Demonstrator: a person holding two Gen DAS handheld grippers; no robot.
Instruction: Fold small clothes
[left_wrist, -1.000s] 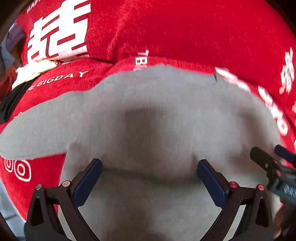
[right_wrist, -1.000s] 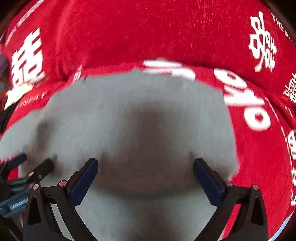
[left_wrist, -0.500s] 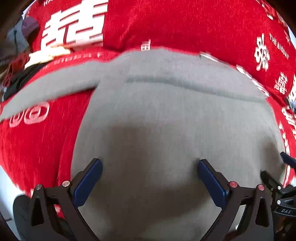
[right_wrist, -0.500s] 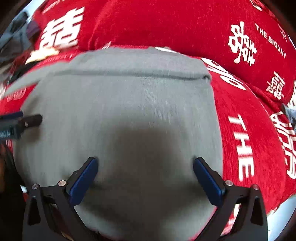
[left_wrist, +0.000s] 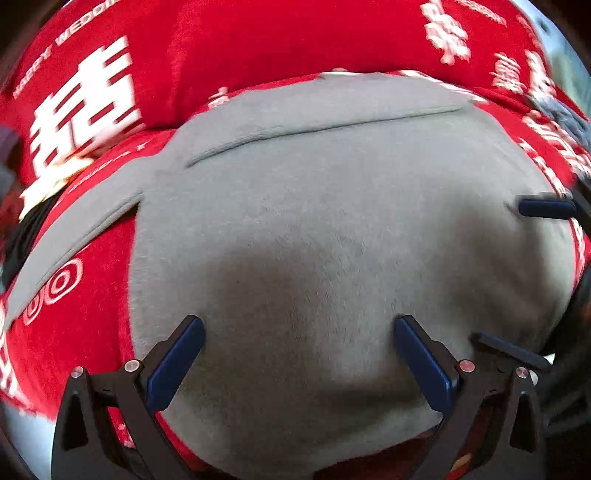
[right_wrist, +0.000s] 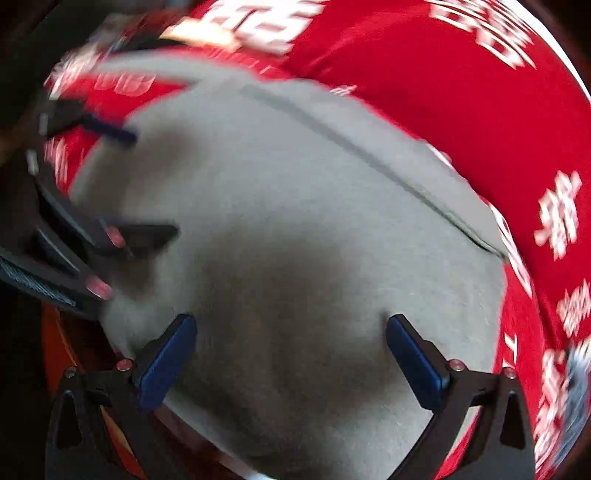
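On the red printed blanket (left_wrist: 240, 48), a grey knit top (left_wrist: 314, 221) lies spread flat, hem band at the far edge, one sleeve (left_wrist: 74, 229) trailing off to the left.

Change over the last second: earlier frames had the grey fabric bunched and low in view, sleeve stretched sideways. Now the body fills both views and looks smooth, with a clean fold line across the far end. Reads as a fold just laid down and released.

Left gripper (left_wrist: 299, 354): jaws spread wide, nothing between them, hovering over the near part of the top. Right gripper (right_wrist: 291, 354): also spread, empty, over the same cloth. The right-wrist view is motion-blurred and rotated, so that hand is swinging. Each gripper shows at the edge of the other's view, so they're near each other.

My read: one fold done, sleeve still out. Next needs a pinch on the sleeve or a side edge.

Containers: none visible. Dark and pale clutter at the far left edge, too blurred to identify.
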